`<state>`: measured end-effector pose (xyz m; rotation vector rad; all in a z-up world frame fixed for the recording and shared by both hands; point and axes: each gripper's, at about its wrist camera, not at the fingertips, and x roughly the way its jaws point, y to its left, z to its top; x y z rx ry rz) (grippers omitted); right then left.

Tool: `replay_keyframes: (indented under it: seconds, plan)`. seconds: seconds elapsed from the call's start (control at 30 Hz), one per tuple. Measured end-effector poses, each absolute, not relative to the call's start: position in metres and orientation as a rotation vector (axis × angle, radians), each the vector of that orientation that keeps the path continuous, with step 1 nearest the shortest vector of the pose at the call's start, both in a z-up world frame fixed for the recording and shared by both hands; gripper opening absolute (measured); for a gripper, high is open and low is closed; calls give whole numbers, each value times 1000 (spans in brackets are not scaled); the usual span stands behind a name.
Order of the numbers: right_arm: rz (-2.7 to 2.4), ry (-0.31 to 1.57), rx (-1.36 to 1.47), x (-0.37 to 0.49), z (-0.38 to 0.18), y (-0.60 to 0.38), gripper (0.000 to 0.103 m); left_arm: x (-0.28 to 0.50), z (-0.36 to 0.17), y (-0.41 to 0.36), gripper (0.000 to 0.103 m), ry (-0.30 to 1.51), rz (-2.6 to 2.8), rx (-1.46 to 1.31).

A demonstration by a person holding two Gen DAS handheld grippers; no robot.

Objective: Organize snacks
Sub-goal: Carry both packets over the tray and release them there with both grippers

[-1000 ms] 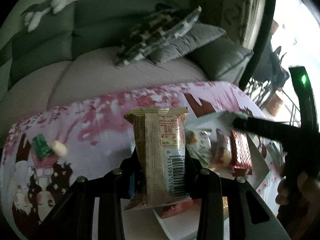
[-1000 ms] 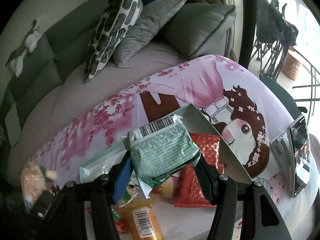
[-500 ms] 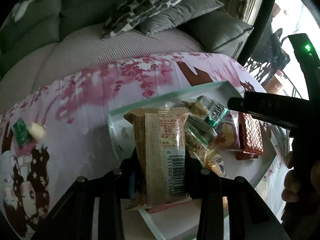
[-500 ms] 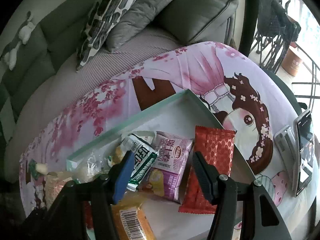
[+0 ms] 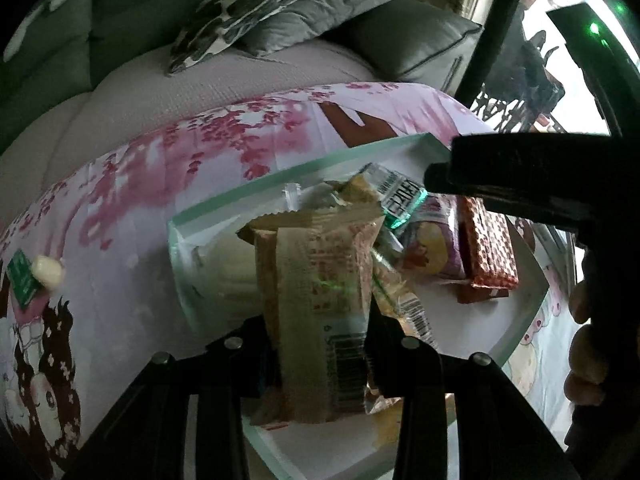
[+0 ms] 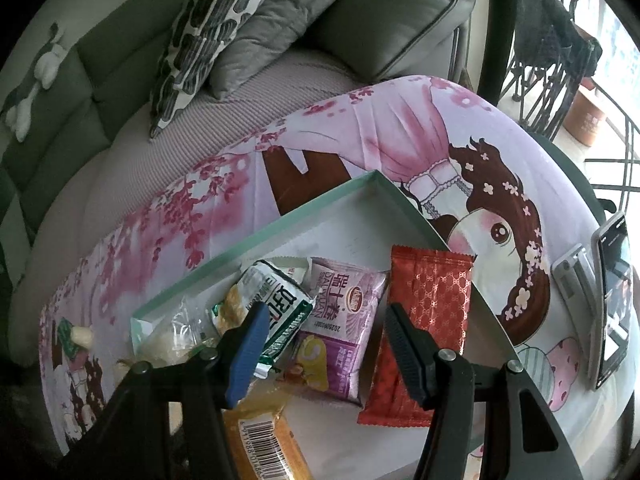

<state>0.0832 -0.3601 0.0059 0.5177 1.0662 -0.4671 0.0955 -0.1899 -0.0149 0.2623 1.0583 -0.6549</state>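
My left gripper is shut on a tan snack packet with a barcode, held upright just over the left part of a shallow mint-rimmed tray. One dark finger of the right gripper reaches in from the right, with a hand behind it. In the right wrist view my right gripper stands open with nothing between its pads, above the tray. Under it lie a green-and-white packet, a purple packet, a red packet and an orange packet.
The tray sits on a table under a pink cartoon cloth. A small green packet and a white candy lie on the cloth at the left. A phone on a stand is at the right. A grey sofa with cushions is behind.
My right gripper let go of the green-and-white packet, which now lies in the tray. The left gripper came down over the tray, still holding the tan packet.
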Motion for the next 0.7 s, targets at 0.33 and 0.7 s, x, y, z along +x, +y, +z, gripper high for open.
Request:
replay_keyframes:
  seconds: [0.33, 0.7]
  plan:
    - [-476, 1097, 524, 83, 0, -362, 68, 99, -14, -190, 79, 1071, -664, 209]
    - [-461, 1089, 506, 85, 3, -359, 82, 103, 2, -179, 89, 1037, -639, 139]
